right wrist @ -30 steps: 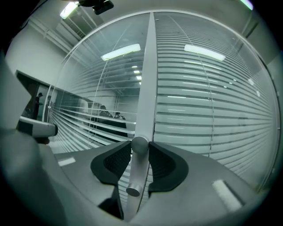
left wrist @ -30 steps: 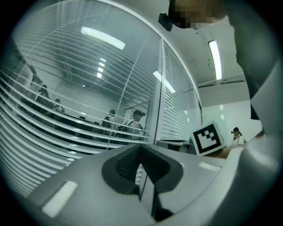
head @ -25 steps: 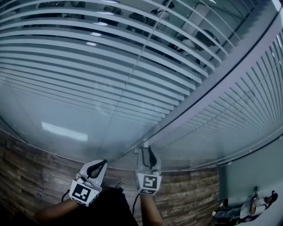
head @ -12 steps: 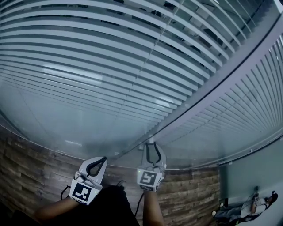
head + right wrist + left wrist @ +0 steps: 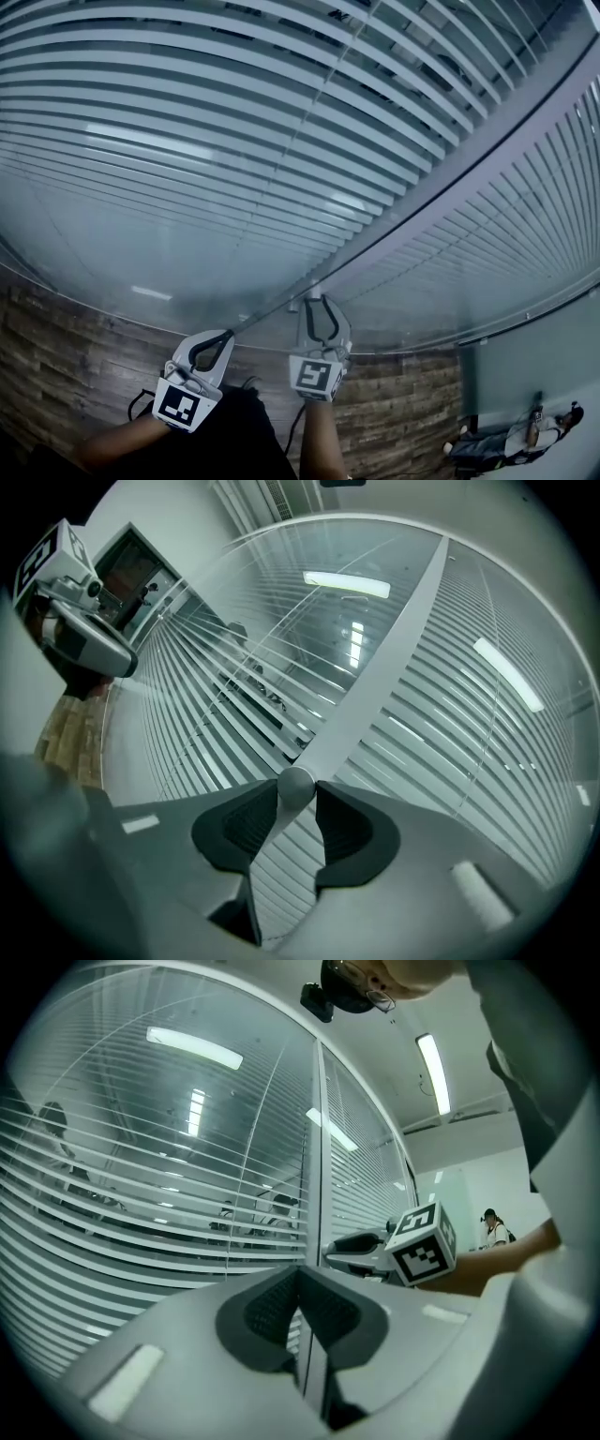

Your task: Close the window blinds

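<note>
White slatted blinds [image 5: 234, 141] hang behind the glass and fill most of the head view; their slats are tilted fairly flat, with dark gaps only near the top. My right gripper [image 5: 316, 302] reaches to the foot of the grey post between the panes. In the right gripper view it [image 5: 296, 797] is shut on a small round grey knob [image 5: 296, 786]. Its jaws have just eased a touch wider, with the knob still pinched at the tips. My left gripper [image 5: 225, 335] hovers to the left, level, off the glass. In its own view it [image 5: 300, 1283] is shut on nothing.
A grey post [image 5: 487, 141] splits the window into two panes of blinds. Below the glass runs a wood-plank wall [image 5: 56, 366]. A person [image 5: 525, 436] stands far off at the lower right. Dim figures [image 5: 56, 1138] show through the slats.
The right gripper has rolled on the knob and shifted slightly right. The slats have tilted flatter, so less of the dark room behind shows. The left gripper has hardly moved.
</note>
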Tool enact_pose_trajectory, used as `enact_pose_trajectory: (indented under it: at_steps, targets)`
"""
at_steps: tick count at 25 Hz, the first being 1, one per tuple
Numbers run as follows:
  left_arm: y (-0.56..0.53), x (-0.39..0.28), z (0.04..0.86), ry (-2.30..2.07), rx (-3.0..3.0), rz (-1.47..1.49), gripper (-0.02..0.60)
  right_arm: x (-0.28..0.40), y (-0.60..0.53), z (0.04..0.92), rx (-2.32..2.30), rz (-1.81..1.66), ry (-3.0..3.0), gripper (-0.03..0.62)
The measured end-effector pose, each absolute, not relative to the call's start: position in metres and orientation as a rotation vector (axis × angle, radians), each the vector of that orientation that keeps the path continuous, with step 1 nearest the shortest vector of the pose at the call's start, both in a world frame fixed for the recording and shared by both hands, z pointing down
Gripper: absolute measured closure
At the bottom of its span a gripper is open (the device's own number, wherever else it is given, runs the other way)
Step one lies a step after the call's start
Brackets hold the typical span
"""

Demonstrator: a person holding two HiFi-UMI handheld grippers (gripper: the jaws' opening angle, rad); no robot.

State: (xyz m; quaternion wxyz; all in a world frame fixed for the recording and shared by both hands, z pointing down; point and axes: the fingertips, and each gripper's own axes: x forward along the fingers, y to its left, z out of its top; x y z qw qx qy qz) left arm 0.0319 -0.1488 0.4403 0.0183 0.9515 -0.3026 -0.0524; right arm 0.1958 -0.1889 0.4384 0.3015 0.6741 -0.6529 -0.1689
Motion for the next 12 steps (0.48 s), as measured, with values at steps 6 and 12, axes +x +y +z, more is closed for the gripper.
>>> enact_pose_trajectory:
  at_steps: [6,12]
  targets:
    - [-0.153,0.033,0.436,-0.958,2.915,-0.173,0.580,0.211,-0.187,0.427,2.136,0.017,-2.103,0.421]
    - [-0.153,0.032,0.433,-0.986,2.893,-0.136,0.580,0.219,-0.182,0.416,2.311,0.342,-2.305,0.419]
